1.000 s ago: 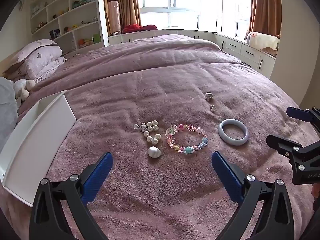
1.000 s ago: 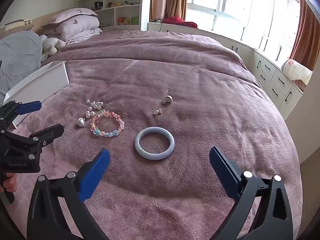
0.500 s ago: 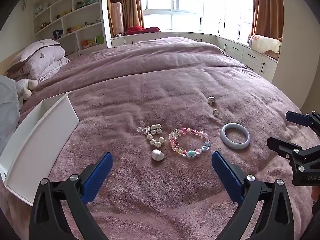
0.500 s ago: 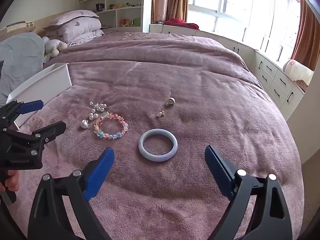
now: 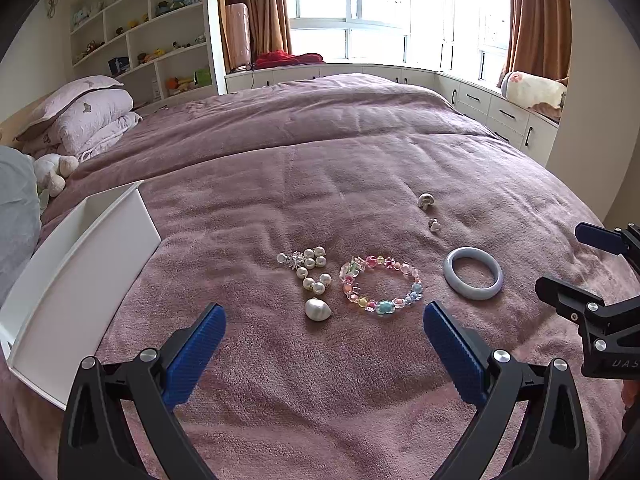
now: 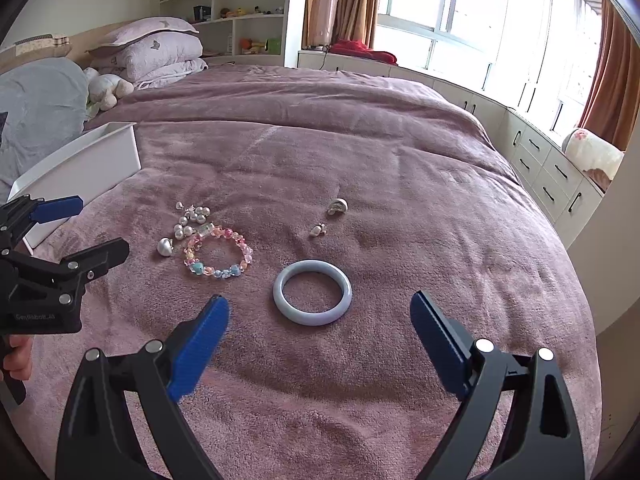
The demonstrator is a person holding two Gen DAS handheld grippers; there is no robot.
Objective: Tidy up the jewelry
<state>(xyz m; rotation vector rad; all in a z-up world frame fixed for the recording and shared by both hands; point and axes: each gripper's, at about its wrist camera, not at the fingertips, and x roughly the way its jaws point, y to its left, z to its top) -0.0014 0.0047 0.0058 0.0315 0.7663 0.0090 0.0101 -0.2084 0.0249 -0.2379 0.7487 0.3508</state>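
Note:
Jewelry lies on a mauve bed cover: a pearl cluster [image 5: 310,270], a silver shell piece [image 5: 317,309], a pastel beaded bracelet [image 5: 380,290], a grey-blue bangle [image 5: 473,279] and two small ring-like pieces [image 5: 426,200] [image 5: 434,225]. My left gripper [image 5: 324,330] is open and empty, just short of the shell piece and bracelet. My right gripper [image 6: 319,322] is open and empty, with the bangle [image 6: 312,292] just ahead between its fingers. The bracelet [image 6: 218,252] and pearls [image 6: 191,218] lie to its left.
A white tray [image 5: 72,280] sits at the left of the bed, also in the right wrist view [image 6: 76,164]. Pillows [image 5: 80,116] and a plush toy [image 5: 52,172] lie far left. Window-seat drawers [image 6: 548,176] run along the right.
Both grippers have moved forward and lower toward the jewelry. The right gripper's jaws have narrowed slightly around the bangle's position. The jewelry has not moved.

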